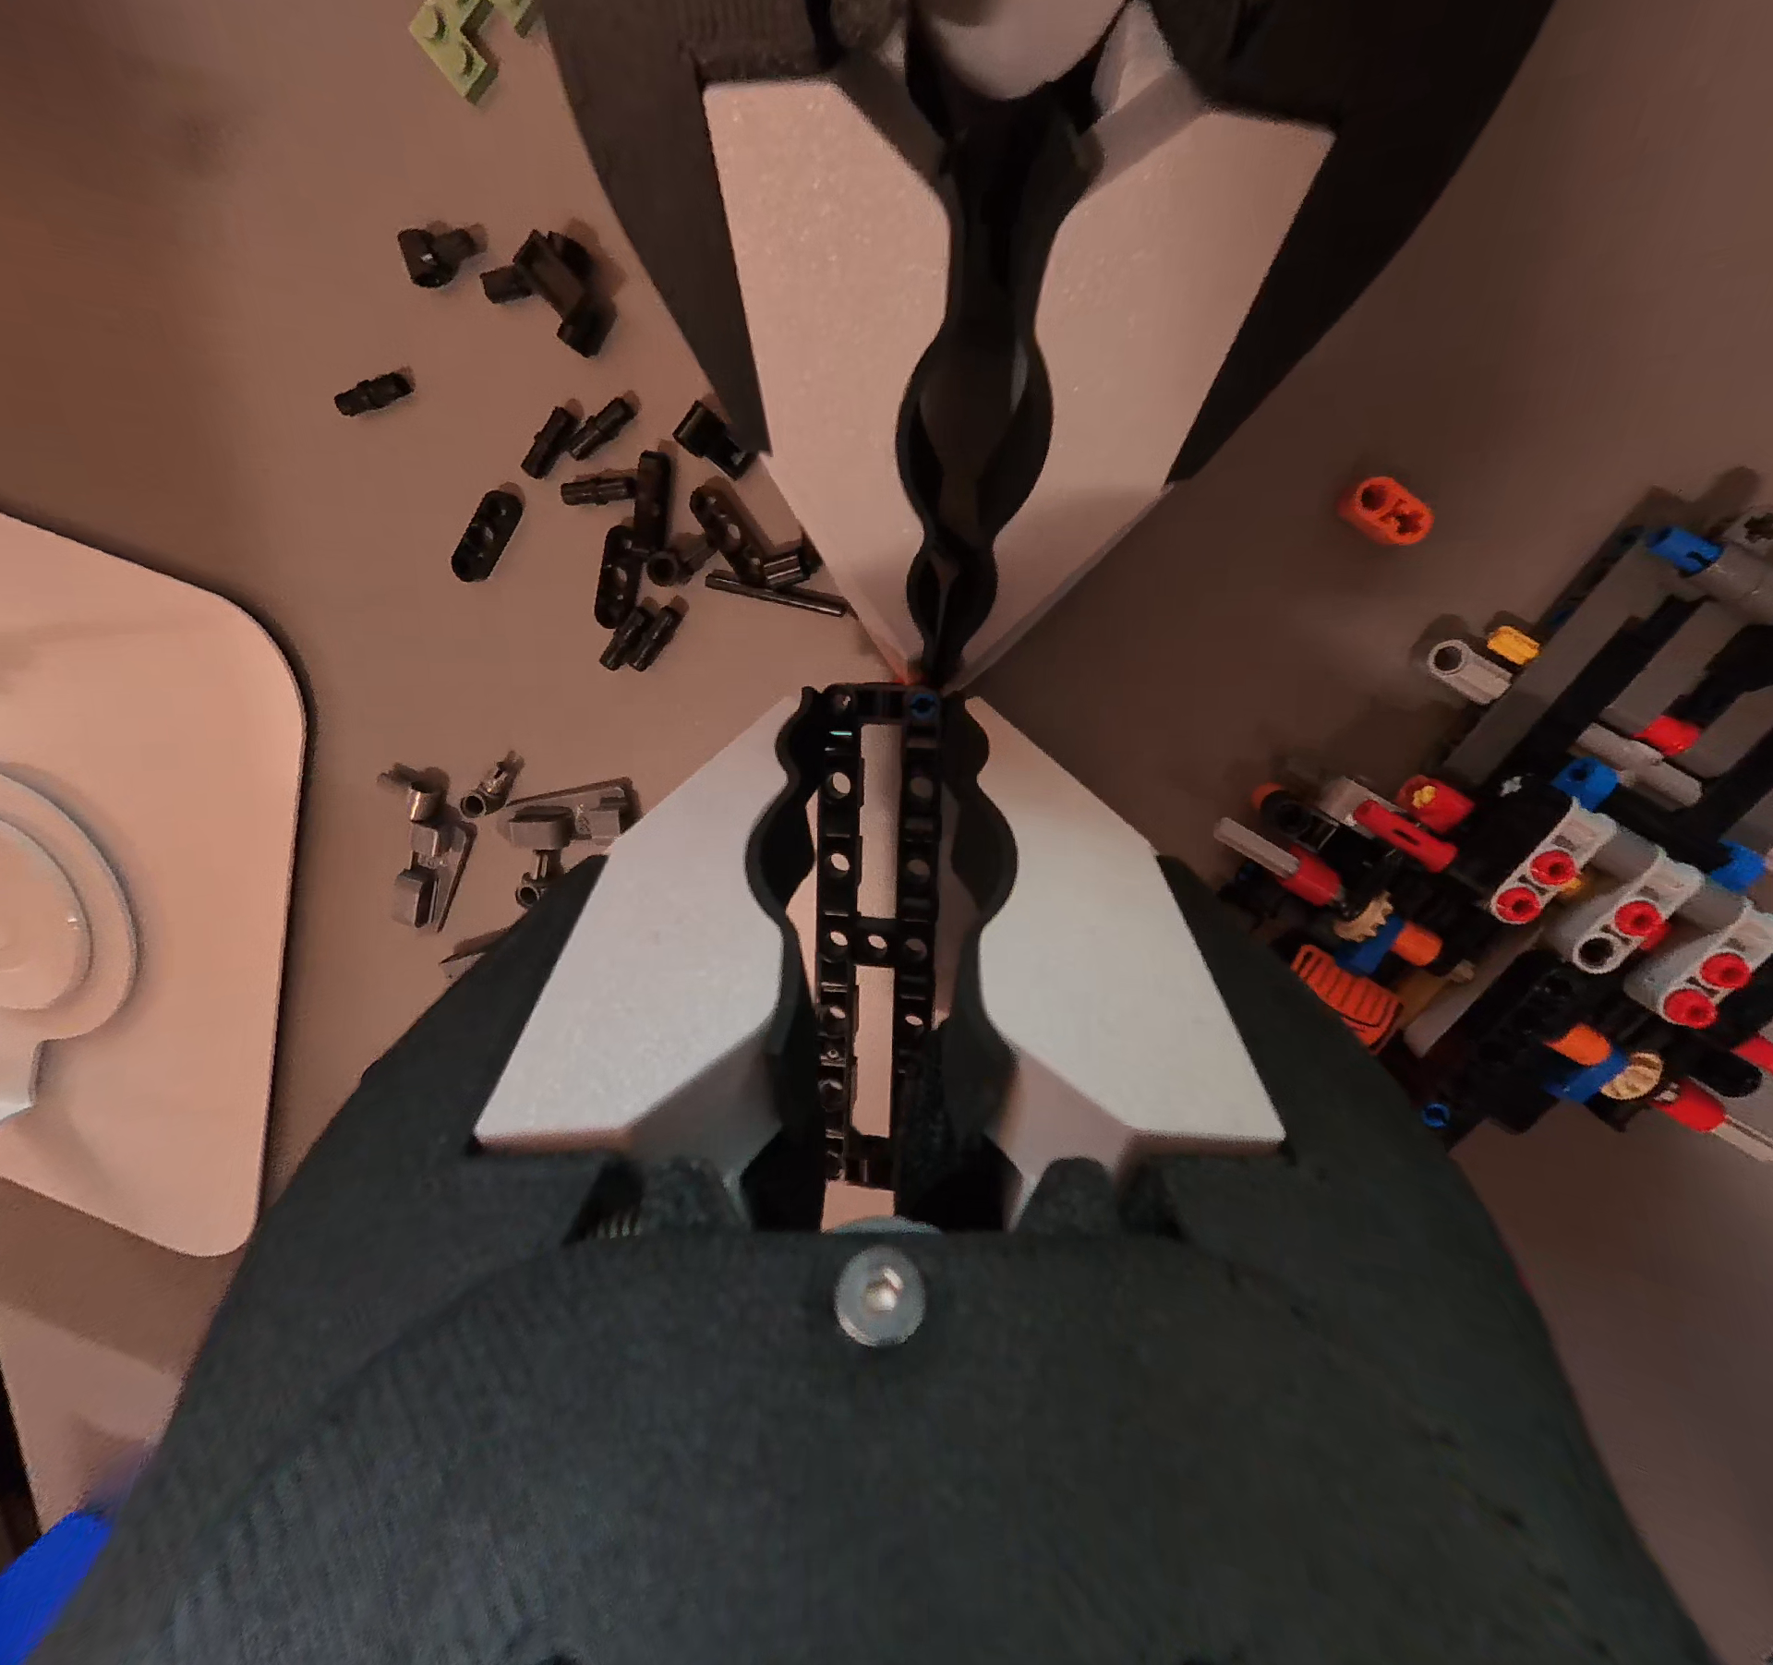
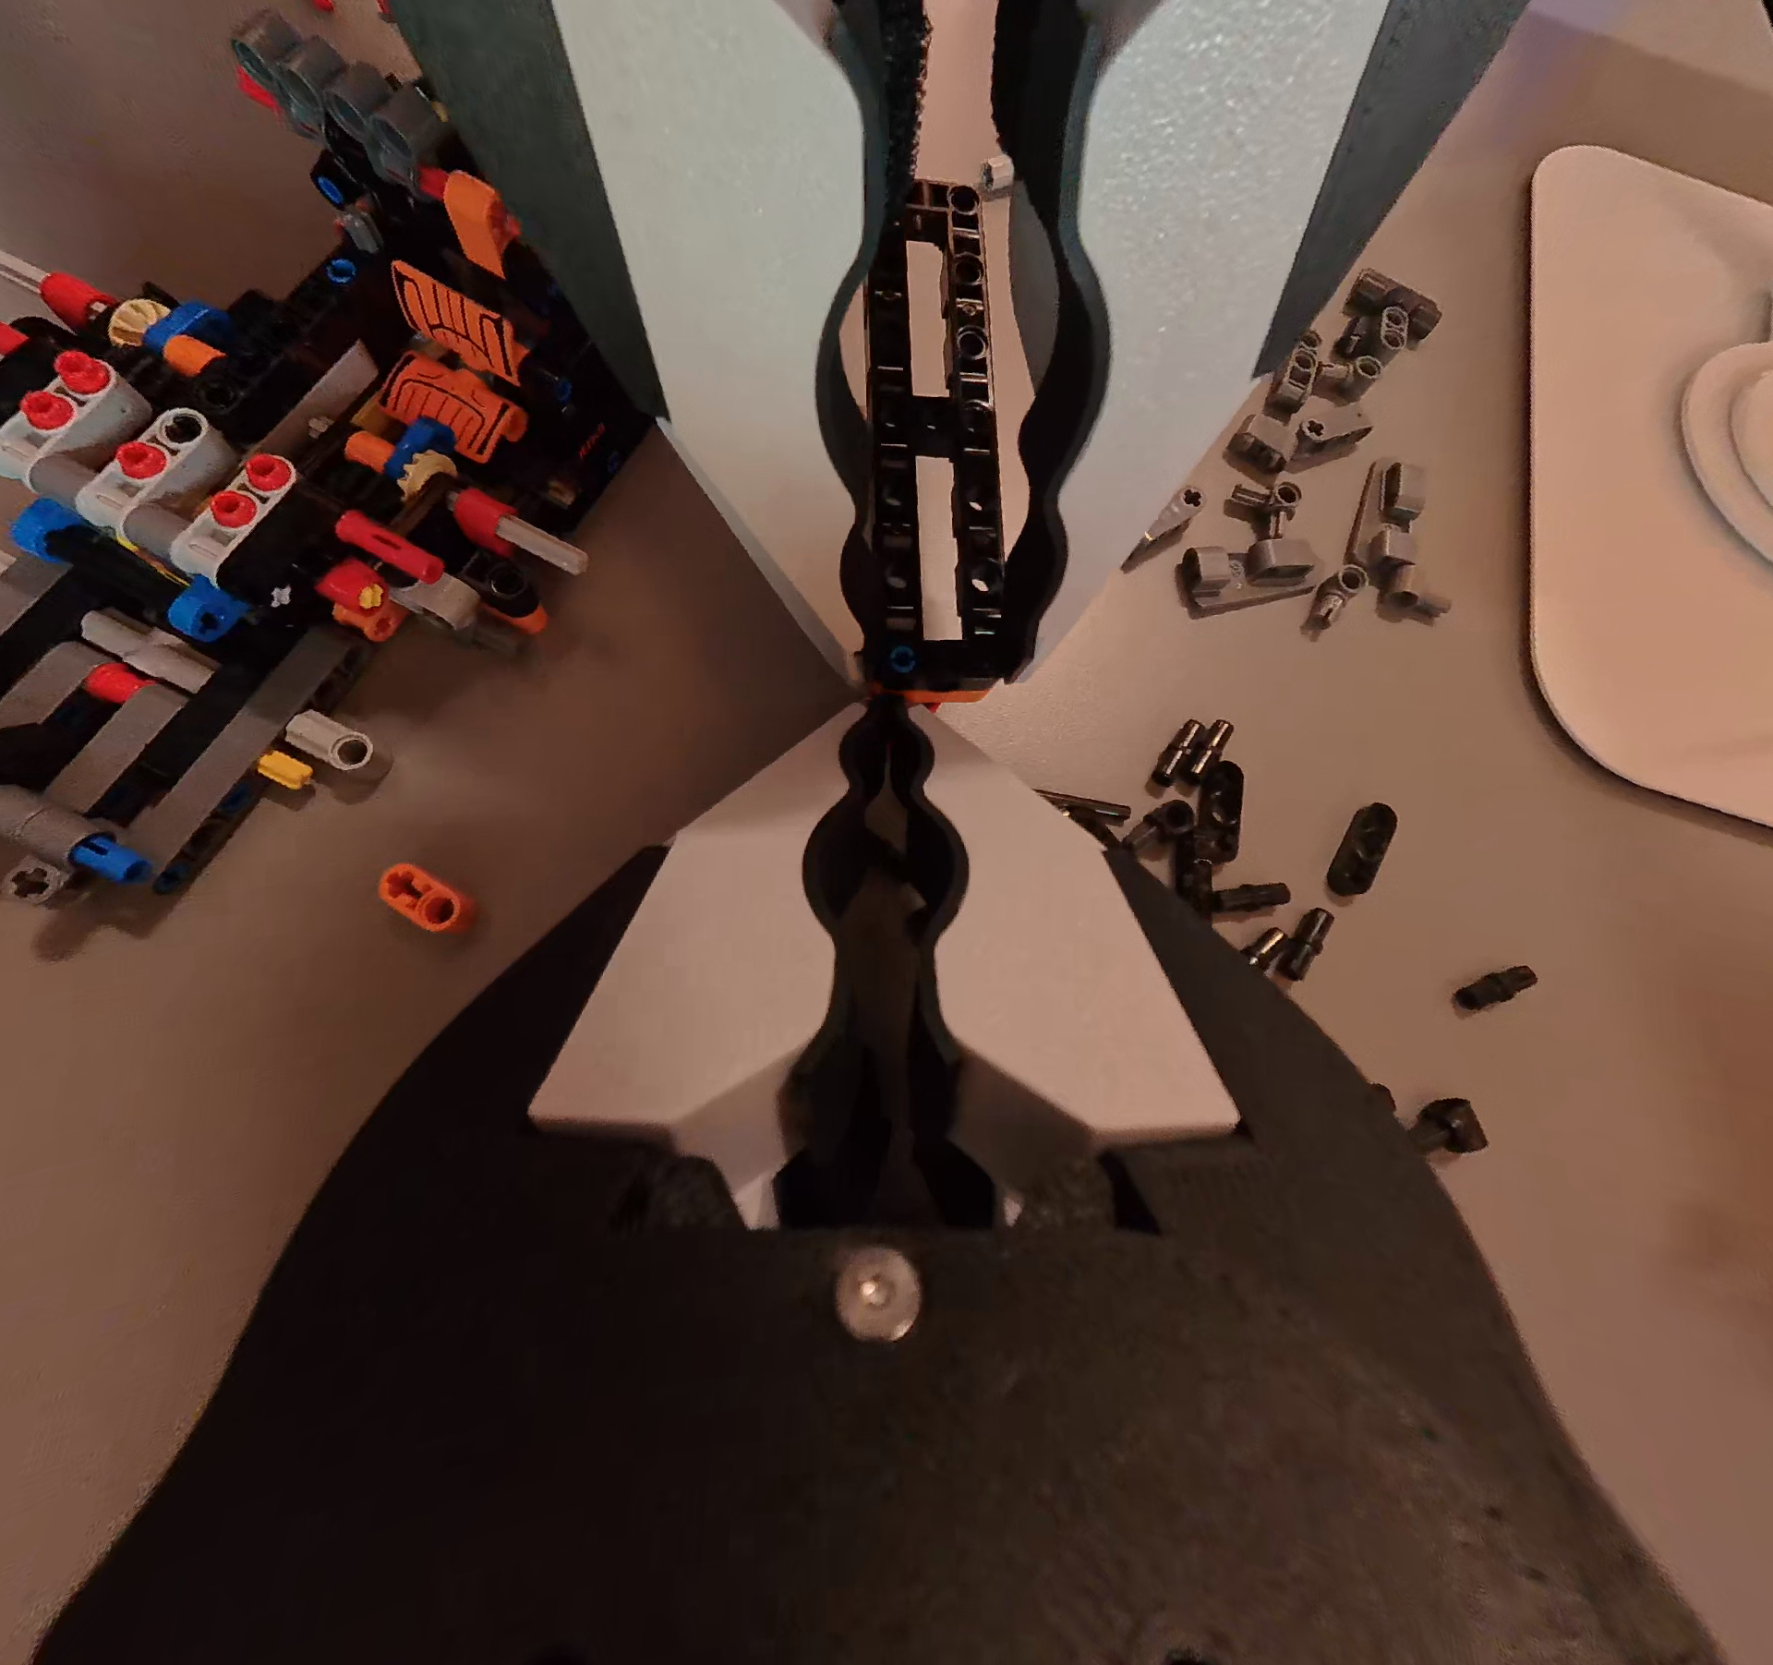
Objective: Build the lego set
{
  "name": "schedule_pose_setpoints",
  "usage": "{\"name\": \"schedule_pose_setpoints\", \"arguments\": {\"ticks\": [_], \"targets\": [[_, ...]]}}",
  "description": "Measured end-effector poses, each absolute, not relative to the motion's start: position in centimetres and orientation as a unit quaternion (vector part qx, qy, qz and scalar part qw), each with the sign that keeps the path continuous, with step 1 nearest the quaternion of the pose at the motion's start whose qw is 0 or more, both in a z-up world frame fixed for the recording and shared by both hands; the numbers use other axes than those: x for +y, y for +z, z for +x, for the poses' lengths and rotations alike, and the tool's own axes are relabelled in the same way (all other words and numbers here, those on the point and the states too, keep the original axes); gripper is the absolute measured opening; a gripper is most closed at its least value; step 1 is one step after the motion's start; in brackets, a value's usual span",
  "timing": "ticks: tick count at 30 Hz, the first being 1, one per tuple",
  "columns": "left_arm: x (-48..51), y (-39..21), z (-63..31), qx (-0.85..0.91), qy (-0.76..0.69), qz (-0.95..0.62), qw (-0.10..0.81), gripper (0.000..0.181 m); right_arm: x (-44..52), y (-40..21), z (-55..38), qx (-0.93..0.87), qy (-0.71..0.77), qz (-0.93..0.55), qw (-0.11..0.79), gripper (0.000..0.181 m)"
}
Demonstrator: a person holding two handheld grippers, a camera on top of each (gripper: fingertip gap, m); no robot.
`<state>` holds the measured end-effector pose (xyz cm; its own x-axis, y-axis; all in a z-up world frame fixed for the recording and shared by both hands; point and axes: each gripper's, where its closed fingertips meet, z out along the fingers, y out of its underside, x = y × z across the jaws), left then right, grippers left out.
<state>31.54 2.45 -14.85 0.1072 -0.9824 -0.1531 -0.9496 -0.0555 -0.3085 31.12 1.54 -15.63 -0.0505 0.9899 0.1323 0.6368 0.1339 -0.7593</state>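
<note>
Tip to tip, the left gripper clamps a black frame lengthwise within its jaws; the right gripper presses closed against the frame's end, seemingly pinching a small orange piece.

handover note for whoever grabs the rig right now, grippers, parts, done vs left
Left gripper: shut on the black frame, held lengthwise between its fingers.
Right gripper: shut on a small orange piece, pressed tip to tip against the frame's end by the blue pin.
Table: partly built model, loose orange connector, pile of black pins, grey parts, green plate.
Done: much of the model stands assembled.
Left: seat the orange piece, probably join the frame to the model, use the loose parts.
</note>
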Motion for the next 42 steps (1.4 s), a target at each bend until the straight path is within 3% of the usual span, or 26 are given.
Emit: {"name": "schedule_pose_setpoints", "arguments": {"ticks": [24, 38, 42], "targets": [[2.52, -14.97, 31.89, 0.637, -0.149, -0.737, 0.17, 0.025, 1.55, -15.63, 31.14, -0.674, 0.262, -0.602, 0.337, 0.0], [2.45, -14.91, 31.63, 0.646, -0.086, -0.723, 0.229, 0.027, 1.57, -15.51, 31.14, -0.672, 0.254, -0.604, 0.346, 0.0], [2.37, -14.93, 31.84, 0.649, -0.092, -0.723, 0.22, 0.026, 1.66, -15.09, 31.64, -0.666, 0.261, -0.612, 0.338, 0.013]]}}
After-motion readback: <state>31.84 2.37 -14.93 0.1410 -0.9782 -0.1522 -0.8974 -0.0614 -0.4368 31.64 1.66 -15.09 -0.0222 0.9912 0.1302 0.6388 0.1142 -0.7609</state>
